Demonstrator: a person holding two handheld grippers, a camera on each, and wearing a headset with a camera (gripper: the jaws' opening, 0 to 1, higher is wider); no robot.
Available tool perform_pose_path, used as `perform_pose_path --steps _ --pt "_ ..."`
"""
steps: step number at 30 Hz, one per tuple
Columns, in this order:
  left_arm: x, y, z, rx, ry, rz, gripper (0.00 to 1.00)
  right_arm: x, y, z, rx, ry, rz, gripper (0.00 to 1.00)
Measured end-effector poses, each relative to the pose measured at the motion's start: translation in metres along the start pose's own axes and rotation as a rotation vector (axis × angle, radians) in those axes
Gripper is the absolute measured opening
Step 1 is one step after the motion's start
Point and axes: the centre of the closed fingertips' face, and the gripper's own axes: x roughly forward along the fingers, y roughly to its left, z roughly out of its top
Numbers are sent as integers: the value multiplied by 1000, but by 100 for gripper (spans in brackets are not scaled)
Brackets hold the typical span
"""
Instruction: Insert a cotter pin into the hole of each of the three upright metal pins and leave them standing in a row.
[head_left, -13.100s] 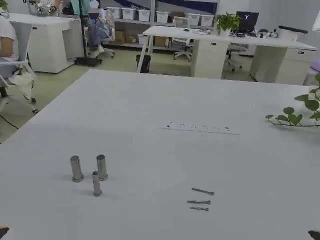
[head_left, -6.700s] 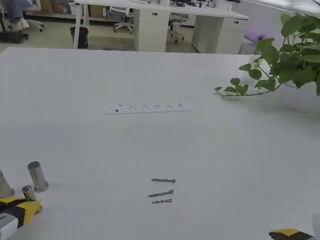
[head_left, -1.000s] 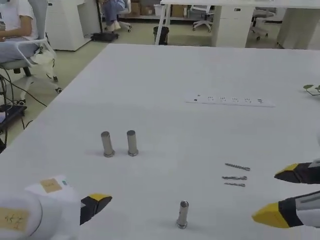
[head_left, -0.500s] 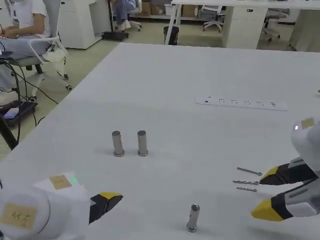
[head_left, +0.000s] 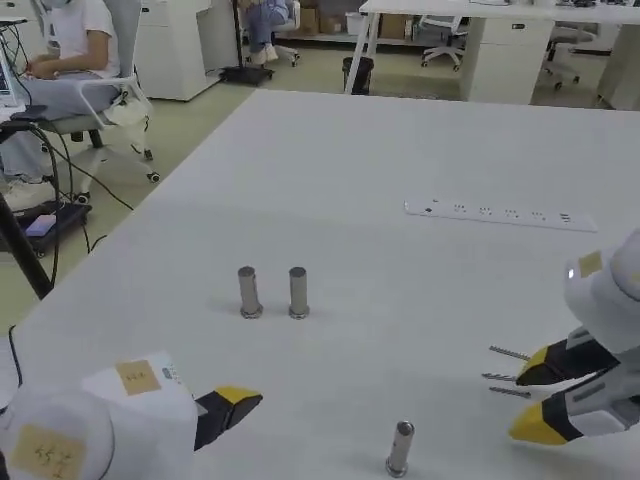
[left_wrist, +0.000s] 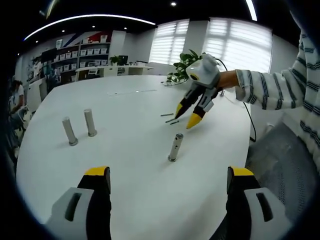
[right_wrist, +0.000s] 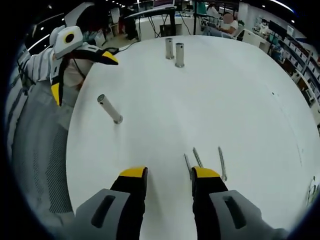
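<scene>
since all three thin silvery cotter pins (head_left: 505, 372) lie loose on the white table (head_left: 400, 170), side by side and roughly parallel, the task looks barely begun: by my reading none has gone into a hole, so all three insertions are left to do. the short grey cylindrical metal pins (head_left: 298, 292) all stand upright, two of them close together side by side, while the third pin (head_left: 400, 448) stands well apart from that pair, nearer the person, so the row is left to make as well. their cross holes are too small to make out. the right gripper (right_wrist: 170, 172), black with yellow tips, has its jaws apart by a moderate gap and grips nothing; it sits low over the table at the near ends of the cotter pins, with one jaw tip just beside or over the ends of the nearest two, and whether it touches them i cannot tell. the left gripper (left_wrist: 168, 172) is spread much wider and is empty too, hanging above the table with the third pin ahead of it, framed between its jaws in its own view but clearly apart from both.
</scene>
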Motion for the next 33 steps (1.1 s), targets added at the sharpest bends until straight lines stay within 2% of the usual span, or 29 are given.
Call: perform_pose_path --steps 6,10,17,22,28,31,33 --pt "-2 2 -3 2 12 8 97 6 -8 -4 -16 43 4 35" --pt "-3 4 -5 -3 21 14 96 11 -7 -5 -6 50 21 32" --pt "-4 3 -7 9 26 12 96 10 -12 -7 -25 79 15 26" --pt "-4 3 -7 2 22 15 95 10 -14 -9 -107 128 4 20" --pt "-4 5 -5 -11 16 24 95 11 -18 -10 -115 153 -15 13" --pt "-3 7 -3 -18 7 30 95 11 -16 -10 -166 169 -3 11" --pt "-2 7 -2 -26 1 31 94 12 -17 -11 -176 179 -6 5"
